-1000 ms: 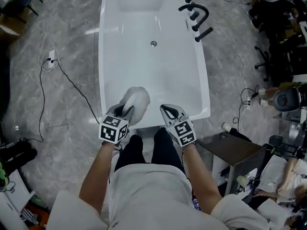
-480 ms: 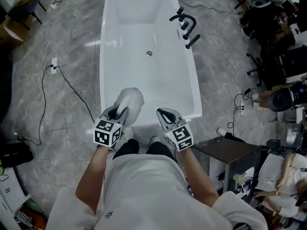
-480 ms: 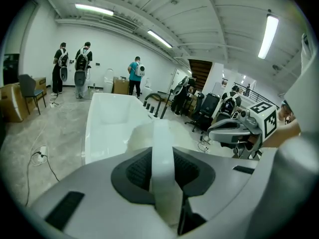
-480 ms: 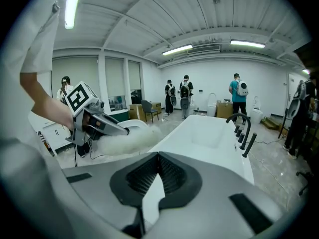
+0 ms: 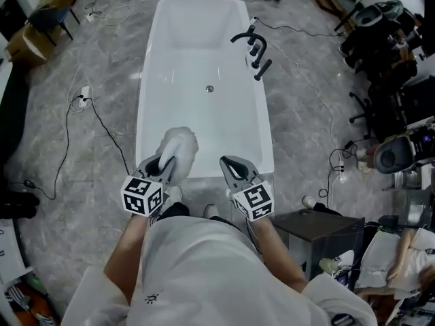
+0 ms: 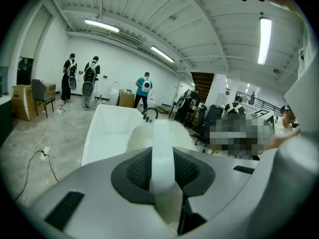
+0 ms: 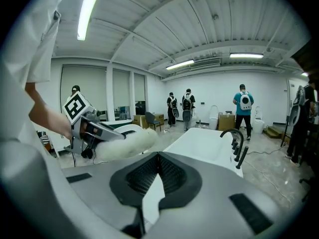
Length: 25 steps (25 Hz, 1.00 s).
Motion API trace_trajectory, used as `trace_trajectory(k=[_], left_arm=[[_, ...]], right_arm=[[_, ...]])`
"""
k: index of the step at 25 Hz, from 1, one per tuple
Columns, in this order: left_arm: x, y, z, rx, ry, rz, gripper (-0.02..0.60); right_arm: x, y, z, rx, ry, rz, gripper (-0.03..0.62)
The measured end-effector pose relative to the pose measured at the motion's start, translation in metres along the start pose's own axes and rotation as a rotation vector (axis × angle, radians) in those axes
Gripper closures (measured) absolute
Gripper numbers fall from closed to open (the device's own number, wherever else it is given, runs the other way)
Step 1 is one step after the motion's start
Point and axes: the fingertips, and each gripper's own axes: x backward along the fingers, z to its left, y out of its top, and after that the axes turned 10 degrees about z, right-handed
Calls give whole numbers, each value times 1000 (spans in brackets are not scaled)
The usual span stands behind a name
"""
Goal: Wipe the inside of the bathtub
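Observation:
A white bathtub point(image 5: 145, 107) runs away from me, with a drain point(image 5: 210, 88) in its floor and a black faucet point(image 5: 250, 46) on its right rim. My left gripper point(image 5: 166, 163) is shut on a fluffy white cloth point(image 5: 178, 145) held over the tub's near end. In the left gripper view, a white band of the cloth point(image 6: 162, 168) is clamped between the jaws. My right gripper point(image 5: 226, 163) hovers beside it at the near rim, shut and holding nothing. The right gripper view shows the cloth point(image 7: 129, 142), the tub point(image 7: 204, 143) and the faucet point(image 7: 237, 143).
A dark cabinet point(image 5: 319, 233) stands close on my right. Office chairs and equipment point(image 5: 380, 39) crowd the far right. A cable and power strip point(image 5: 83, 99) lie on the marble floor at left. Several people point(image 6: 89, 81) stand far beyond the tub.
The head view has pulled back, so the whole tub now shows. Both grippers sit a little lower and nearer the tub's end rim. The cloth stays held.

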Motion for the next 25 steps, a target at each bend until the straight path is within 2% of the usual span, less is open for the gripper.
trace_trajectory(k=[8, 15, 20, 25], left_arm=[[18, -13, -62, -4, 65, -55, 488], [41, -27, -92, 12, 126, -105, 486], [58, -33, -92, 1, 130, -125, 486], [75, -29, -84, -28, 123, -143, 486]], right_arm=[[59, -27, 3, 15, 29, -42, 577], [89, -35, 9, 41, 67, -73, 577], [95, -22, 21, 43, 76, -99, 577], [102, -12, 28, -7, 54, -119, 577]])
